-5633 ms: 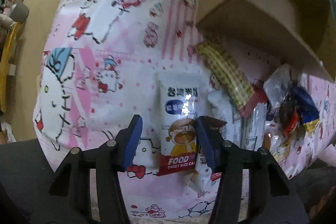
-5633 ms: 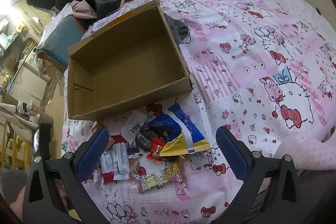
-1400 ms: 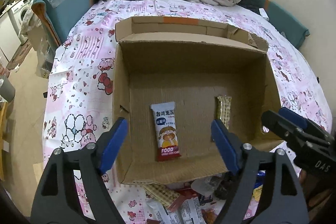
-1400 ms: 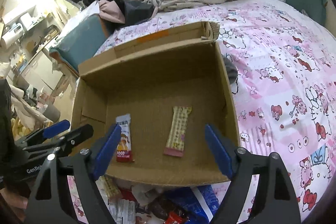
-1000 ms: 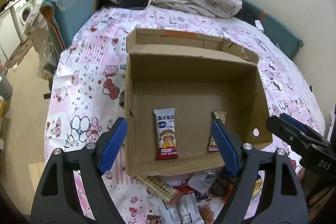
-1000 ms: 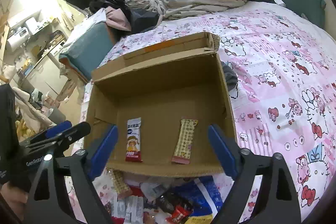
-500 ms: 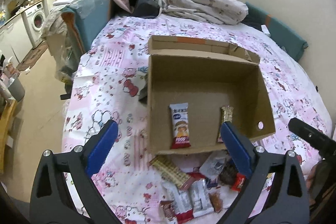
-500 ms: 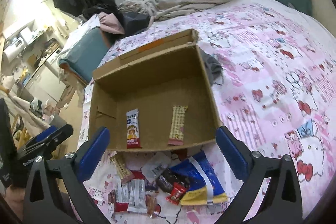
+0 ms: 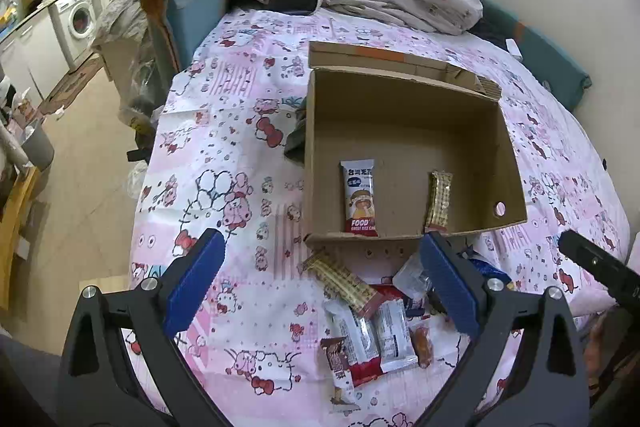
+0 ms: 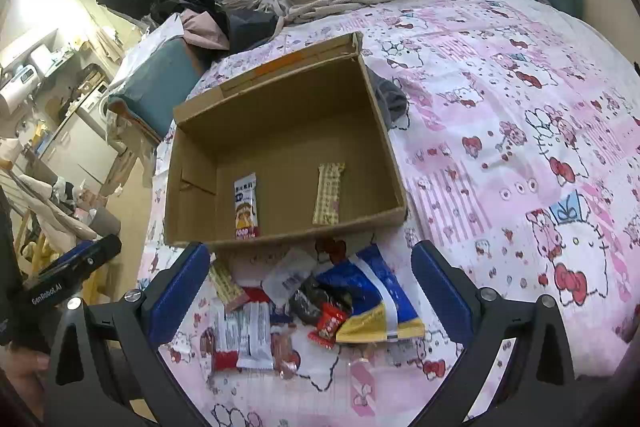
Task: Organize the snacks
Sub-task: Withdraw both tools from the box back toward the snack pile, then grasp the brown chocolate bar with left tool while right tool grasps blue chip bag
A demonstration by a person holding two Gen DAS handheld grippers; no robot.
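The cardboard box (image 9: 404, 131) sits open-topped on the bed (image 9: 240, 155), toward its middle. Two snacks lie flat on the box floor by the near wall, apart and roughly parallel, long axes running near wall to far wall: a rice cake packet (image 9: 360, 197) on the left, printed face up, and a checkered bar (image 9: 439, 201) on the right. On the bed just outside the near wall lies the loose snack pile (image 10: 304, 303), including a blue-and-yellow bag (image 10: 376, 295) and what look like silver wrappers. The left tool (image 9: 320, 279) and right tool (image 10: 310, 285) both gape wide with nothing gripped, above the pile
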